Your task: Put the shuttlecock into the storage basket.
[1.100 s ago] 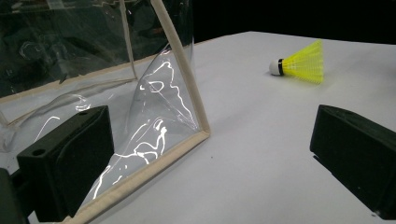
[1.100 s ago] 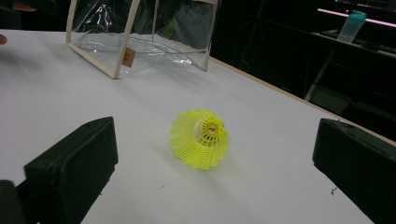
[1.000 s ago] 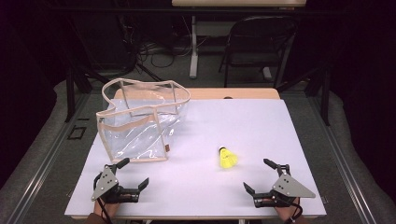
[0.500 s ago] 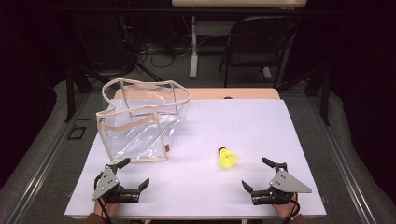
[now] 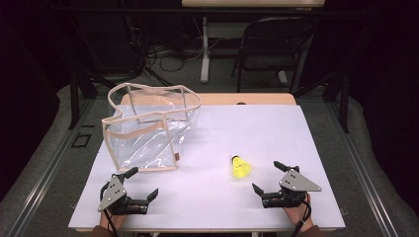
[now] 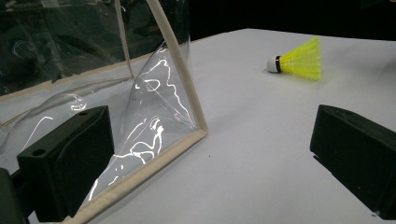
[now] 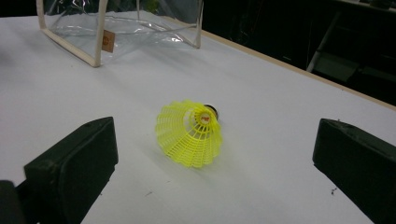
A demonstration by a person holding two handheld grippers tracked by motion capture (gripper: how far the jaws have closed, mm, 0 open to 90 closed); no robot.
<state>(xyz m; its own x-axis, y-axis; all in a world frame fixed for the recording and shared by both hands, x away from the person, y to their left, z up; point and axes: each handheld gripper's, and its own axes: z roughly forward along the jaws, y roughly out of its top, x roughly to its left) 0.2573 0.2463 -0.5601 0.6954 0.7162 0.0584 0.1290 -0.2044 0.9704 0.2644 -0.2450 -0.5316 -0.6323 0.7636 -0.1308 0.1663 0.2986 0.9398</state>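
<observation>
Two grippers sit low over the white table (image 5: 306, 128), both w/ jaws spread wide and nothing between the pads. Right gripper (image 5: 270, 180) points at the yellow shuttlecock (image 5: 240, 167), which lies on its side just ahead of the fingertips, roughly centred between them in the right gripper view (image 7: 191, 133), open skirt facing the jaws, cork end away. Nothing stands between fingers and shuttlecock. Left gripper (image 5: 144, 183) rests w/ its fingertips just short of the clear bag (image 5: 148, 131); in the left gripper view the bag's near corner (image 6: 154, 121) sits just ahead of one pad. Bag is glossy see-through plastic, crinkled, beige fabric trim, small tan tag. Shuttlecock skirt is netted plastic, cone-shaped, w/ white cork & black band. Folding chair (image 5: 274, 47) and cables beyond the table's far edge.
</observation>
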